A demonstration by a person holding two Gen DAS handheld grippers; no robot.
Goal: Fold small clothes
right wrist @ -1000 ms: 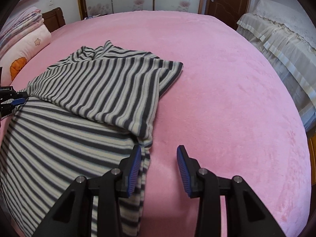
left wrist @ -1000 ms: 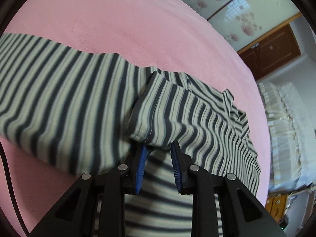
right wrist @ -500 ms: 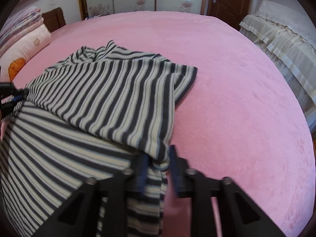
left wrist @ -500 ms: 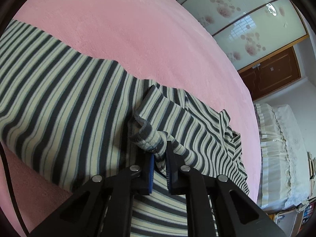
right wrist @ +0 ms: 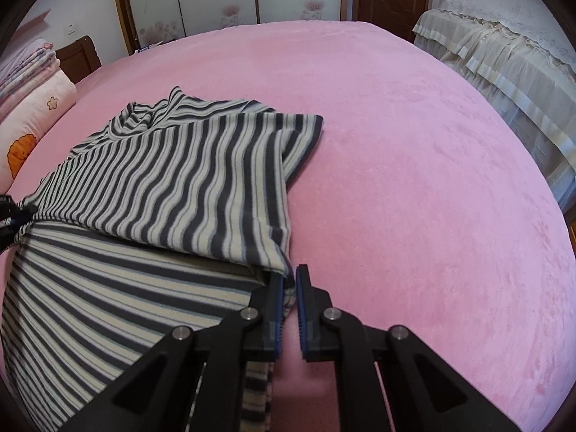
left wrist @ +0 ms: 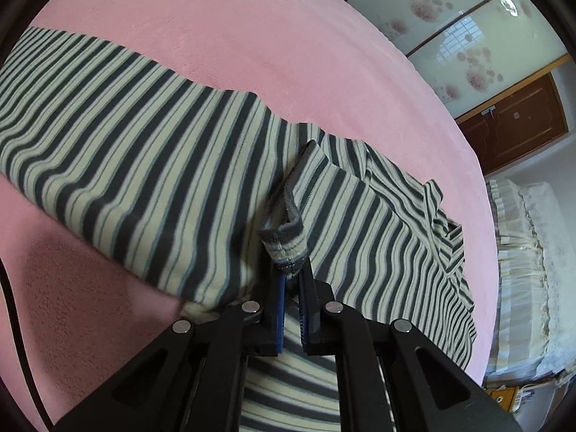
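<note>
- On pink bed [right wrist: 414,151], nearer its left edge: striped shirt [right wrist: 172,180], part-folded.
- L gripper [left wrist: 292,273] clamped on shirt's cuff.
- R gripper [right wrist: 288,284] clamped on shirt's folded edge.

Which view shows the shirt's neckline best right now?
The right wrist view: the neckline lies open at the far end of the striped shirt, unobstructed. The left wrist view shows it only side-on and crumpled near the shirt's right edge, beyond the bunched fabric pinched in the left gripper.
</note>
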